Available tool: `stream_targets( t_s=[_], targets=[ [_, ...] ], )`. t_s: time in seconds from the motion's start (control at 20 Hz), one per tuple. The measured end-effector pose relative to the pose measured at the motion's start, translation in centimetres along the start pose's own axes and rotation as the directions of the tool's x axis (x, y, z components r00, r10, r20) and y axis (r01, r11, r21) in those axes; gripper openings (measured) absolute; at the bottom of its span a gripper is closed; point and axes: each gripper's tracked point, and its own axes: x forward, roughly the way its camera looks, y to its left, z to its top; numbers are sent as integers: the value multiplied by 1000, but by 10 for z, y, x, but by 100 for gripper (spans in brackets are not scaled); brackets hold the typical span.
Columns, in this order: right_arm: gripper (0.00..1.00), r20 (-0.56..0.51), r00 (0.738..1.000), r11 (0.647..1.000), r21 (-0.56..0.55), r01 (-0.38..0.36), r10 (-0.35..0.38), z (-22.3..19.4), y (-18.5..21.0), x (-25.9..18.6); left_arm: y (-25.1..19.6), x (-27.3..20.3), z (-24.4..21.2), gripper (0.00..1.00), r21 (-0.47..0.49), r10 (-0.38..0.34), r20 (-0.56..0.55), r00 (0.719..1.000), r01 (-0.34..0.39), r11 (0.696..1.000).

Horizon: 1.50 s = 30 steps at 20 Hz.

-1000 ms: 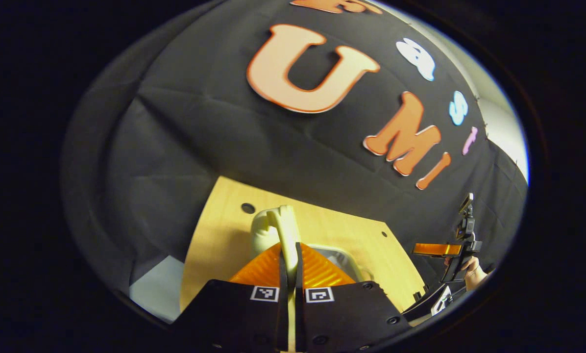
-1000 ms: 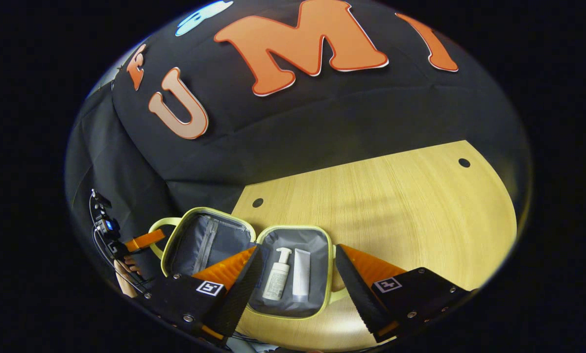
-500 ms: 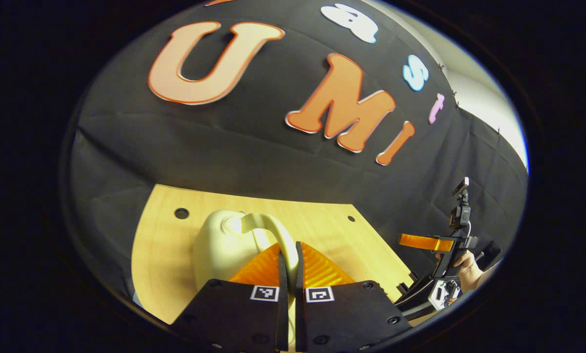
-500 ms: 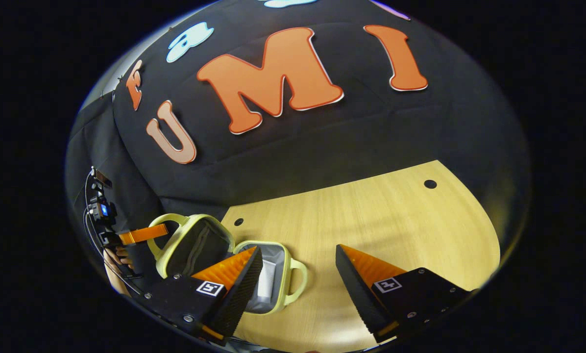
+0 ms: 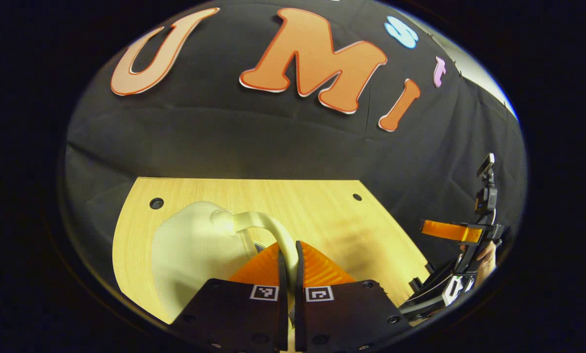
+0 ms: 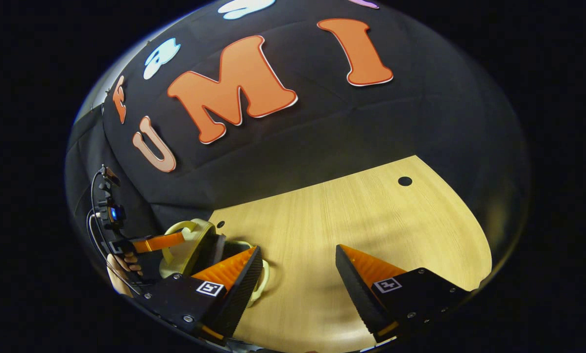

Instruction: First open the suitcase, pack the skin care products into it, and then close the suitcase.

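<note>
The wooden surface (image 6: 352, 230) carries the pale green suitcase (image 5: 190, 255), its lid tilted partway over the base. The left gripper (image 5: 289, 260) has its jaws clenched on the suitcase's handle (image 5: 268, 230), which runs between them. The right gripper (image 6: 298, 274) hangs over bare wood with jaws spread wide and nothing between them, the suitcase just to its left.

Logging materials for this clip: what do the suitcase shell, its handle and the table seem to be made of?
Suitcase: pale, smooth, matte shell with rounded corners, probably moulded plastic. Handle: same pale look, curved strap pinched in the left gripper, perhaps soft plastic or rubber. Table: light wood-grain top, likely laminate; flat sheen, drilled holes.
</note>
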Motion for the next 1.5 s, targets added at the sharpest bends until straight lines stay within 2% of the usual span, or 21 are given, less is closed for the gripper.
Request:
stream_targets(
  t_s=[0.15,0.35,0.6,0.8,0.9,1.0,1.05,1.2,1.25,1.35,1.4,1.45,1.5],
  targets=[
    [95,-31,999,1000,-13,-8,7,-7,-34,12,-13,29,-22,6,88,105,-35,994,-101,991],
    [96,-71,997,1000,-27,-10,8,-18,-73,25,-22,79,-62,6,229,253,-87,964,-228,946],
    [96,-111,994,1000,-24,2,-4,-34,-109,35,-21,115,-103,6,386,433,-99,896,-366,846],
    [96,-131,991,1000,2,11,-10,-44,-121,41,-21,119,-108,6,540,565,-6,825,-472,696],
    [95,-134,991,1000,7,18,-17,-48,-124,43,-20,120,-109,6,572,590,5,807,-487,660],
    [95,-129,991,1000,-2,27,-27,-48,-124,39,-18,120,-109,6,590,608,-3,794,-490,642],
    [95,-125,992,1000,-2,28,-28,-47,-122,38,-19,119,-110,6,596,606,-11,796,-481,643],
    [96,-117,992,999,-3,44,-44,-47,-118,35,-18,125,-121,18,586,561,-66,825,-423,691],
    [96,-115,992,999,-6,50,-51,-48,-116,34,-19,122,-121,19,589,550,-73,832,-409,697],
    [96,-116,991,998,-9,61,-62,-51,-114,34,-34,123,-127,28,583,480,-101,871,-339,738],
    [96,-117,991,998,-11,66,-67,-52,-111,32,-47,131,-138,52,582,436,-135,890,-284,762],
    [96,-117,990,997,-11,74,-74,-53,-108,30,-42,145,-144,76,586,435,-145,888,-277,761],
    [96,-112,991,997,-9,74,-75,-53,-102,29,-54,124,-141,100,586,416,-133,900,-267,765]
  ],
)
